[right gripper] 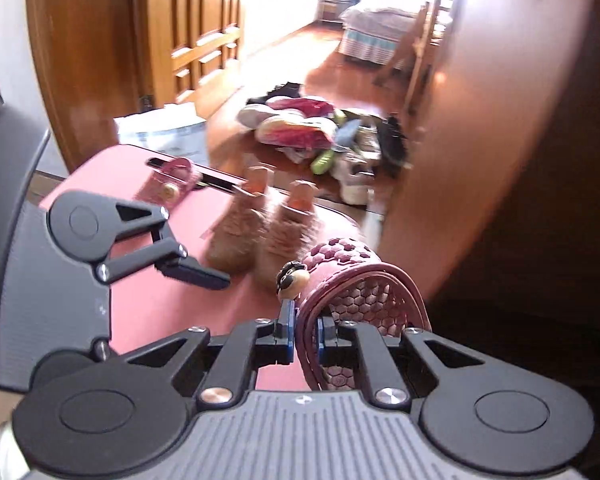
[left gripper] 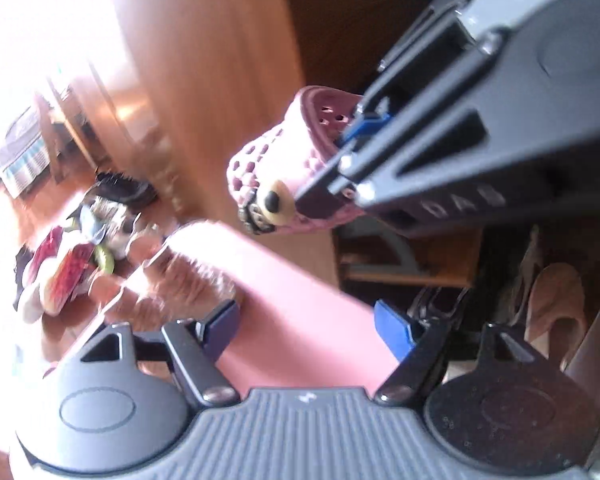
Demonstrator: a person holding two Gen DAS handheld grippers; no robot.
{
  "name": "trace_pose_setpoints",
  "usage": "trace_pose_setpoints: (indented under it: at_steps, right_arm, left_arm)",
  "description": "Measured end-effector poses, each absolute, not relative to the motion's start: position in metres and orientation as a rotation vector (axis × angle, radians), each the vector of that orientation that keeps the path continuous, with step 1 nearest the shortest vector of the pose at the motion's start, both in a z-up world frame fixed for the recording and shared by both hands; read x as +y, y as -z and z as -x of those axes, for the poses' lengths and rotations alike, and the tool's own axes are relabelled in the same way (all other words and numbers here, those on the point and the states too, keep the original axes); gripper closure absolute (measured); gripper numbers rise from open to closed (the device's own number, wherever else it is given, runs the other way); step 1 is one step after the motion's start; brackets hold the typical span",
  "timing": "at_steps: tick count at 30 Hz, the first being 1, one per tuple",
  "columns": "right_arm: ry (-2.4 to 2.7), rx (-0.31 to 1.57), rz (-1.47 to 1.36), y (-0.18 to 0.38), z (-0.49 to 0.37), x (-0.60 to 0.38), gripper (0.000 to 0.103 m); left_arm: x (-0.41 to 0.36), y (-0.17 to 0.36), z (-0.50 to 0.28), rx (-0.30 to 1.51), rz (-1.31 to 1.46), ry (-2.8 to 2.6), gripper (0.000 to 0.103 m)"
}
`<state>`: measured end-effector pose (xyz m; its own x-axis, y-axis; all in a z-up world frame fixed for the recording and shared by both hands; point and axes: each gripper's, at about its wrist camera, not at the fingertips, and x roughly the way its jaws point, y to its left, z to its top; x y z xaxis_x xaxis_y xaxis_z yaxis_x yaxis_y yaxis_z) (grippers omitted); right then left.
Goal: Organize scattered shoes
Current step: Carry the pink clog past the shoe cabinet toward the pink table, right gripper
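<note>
My right gripper (right gripper: 305, 334) is shut on the rim of a pink perforated clog (right gripper: 352, 280) that carries a small round charm (right gripper: 293, 277). In the left wrist view the same clog (left gripper: 268, 160) hangs in the air from the right gripper (left gripper: 360, 132) at the upper right. My left gripper (left gripper: 306, 328) is open over a pink case (left gripper: 300, 300), with nothing between its fingers. One of its fingers (right gripper: 196, 274) shows at the left of the right wrist view. A pair of tan fuzzy slippers (right gripper: 260, 240) stands on the pink case (right gripper: 148, 308).
A heap of mixed shoes (right gripper: 308, 128) lies on the wooden floor beyond the case. The open, dark shoe cabinet on the right holds a tan shoe (left gripper: 556, 308). Wooden doors (right gripper: 100, 40), a white bag (right gripper: 164, 132), a chair (right gripper: 420, 48) and a bed (right gripper: 376, 28) lie further off.
</note>
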<state>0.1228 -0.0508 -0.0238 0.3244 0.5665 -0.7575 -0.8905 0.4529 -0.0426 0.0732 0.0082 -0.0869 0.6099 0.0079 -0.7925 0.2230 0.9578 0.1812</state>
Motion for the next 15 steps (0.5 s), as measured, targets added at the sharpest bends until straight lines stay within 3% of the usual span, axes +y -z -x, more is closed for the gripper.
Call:
trace_pose_setpoints:
  at_steps: [15]
  right_arm:
    - [-1.293,0.877,0.555,0.106,-0.094,0.037,0.093]
  left_arm:
    - [0.093,0.149,-0.039,1.075,-0.176,0.04,0.031]
